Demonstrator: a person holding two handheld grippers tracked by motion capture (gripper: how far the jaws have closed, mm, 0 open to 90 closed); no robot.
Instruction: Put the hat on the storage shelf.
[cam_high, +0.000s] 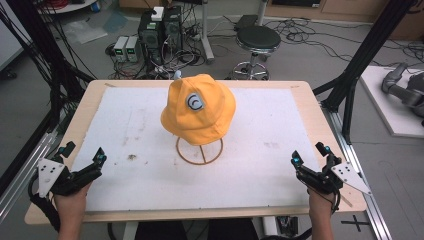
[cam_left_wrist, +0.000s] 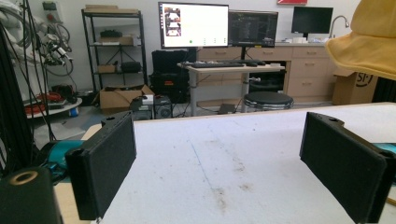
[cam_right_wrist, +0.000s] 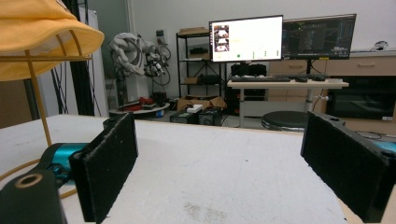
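1. Left gripper (cam_high: 82, 162): jaws spread wide with nothing between them, resting at the near left corner of the table, well apart from the hat.
2. Right gripper (cam_high: 310, 156): jaws likewise spread wide and empty, at the near right corner, well apart from the hat.
3. One yellow hat (cam_high: 198, 108) sits on one wire stand (cam_high: 199, 149) at the middle of the white mat (cam_high: 150, 175) covering the table (cam_high: 320, 125).
4. The high view alone shows the hat's round badge (cam_high: 195, 102); the gripper views show two monitors (cam_left_wrist: 194, 24) beyond the table.
5. One stool (cam_high: 257, 39) stands behind the hat.
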